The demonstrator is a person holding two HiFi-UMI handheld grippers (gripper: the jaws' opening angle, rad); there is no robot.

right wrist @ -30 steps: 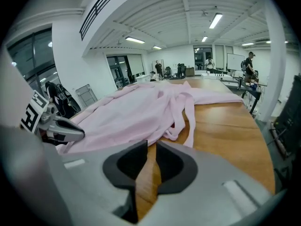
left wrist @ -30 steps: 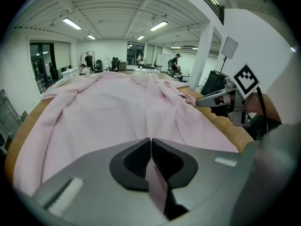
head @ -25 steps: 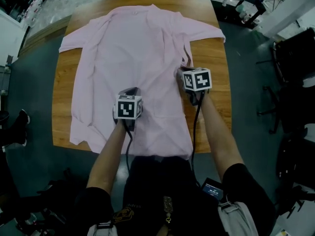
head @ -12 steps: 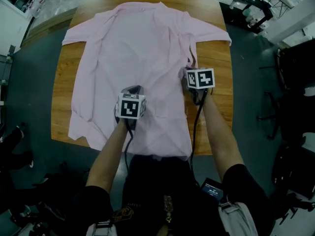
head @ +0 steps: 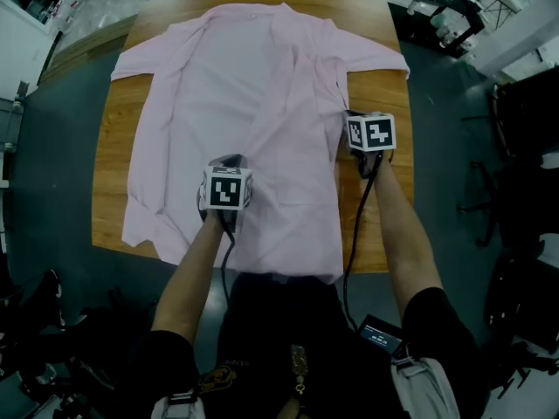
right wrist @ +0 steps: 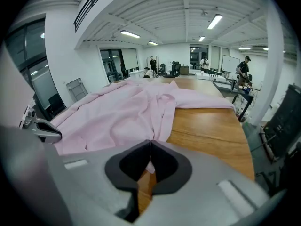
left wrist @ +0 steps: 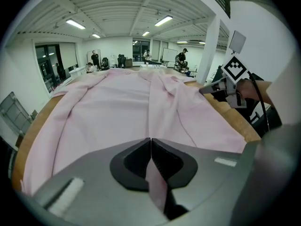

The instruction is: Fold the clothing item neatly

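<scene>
Pink shirt (head: 236, 85) lies spread open, not yet folded. Our left gripper (left wrist: 151, 147) and right gripper (right wrist: 150, 149) each clamp shut on its fabric.

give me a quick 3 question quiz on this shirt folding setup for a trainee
1. True or false: the left gripper is open and empty.
2. Where does the right gripper pinch the pink shirt? A) at the collar B) at its side edge below the sleeve C) at a sleeve cuff
3. Fill in: the shirt lies spread on a ____ table.

Key: 1 false, its jaws are shut on shirt fabric; 2 B; 3 wooden.
</scene>
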